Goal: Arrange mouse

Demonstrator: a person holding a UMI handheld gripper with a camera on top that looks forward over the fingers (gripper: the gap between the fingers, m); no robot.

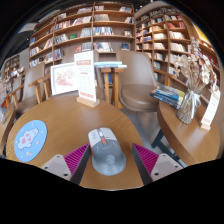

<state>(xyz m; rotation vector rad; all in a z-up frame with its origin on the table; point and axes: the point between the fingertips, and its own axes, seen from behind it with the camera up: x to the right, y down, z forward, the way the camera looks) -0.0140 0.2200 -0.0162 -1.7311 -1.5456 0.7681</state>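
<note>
A grey mouse (pixel 106 148) with a light top lies on the round wooden table (pixel 60 120), its cable end pointing away from me. My gripper (pixel 112 162) is open, and the mouse stands between its two fingers. The left magenta pad (pixel 75 158) is close beside the mouse. The right pad (pixel 152 158) stands apart from it with a visible gap. The mouse rests on the table. Its near end is hidden below the view.
A round blue mat (pixel 28 138) lies on the table to the left. Two upright sign cards (pixel 66 77) (pixel 87 83) stand at the far edge. A chair (pixel 136 92) is beyond, and a second table with books (pixel 170 97) to the right. Bookshelves (pixel 85 35) line the back.
</note>
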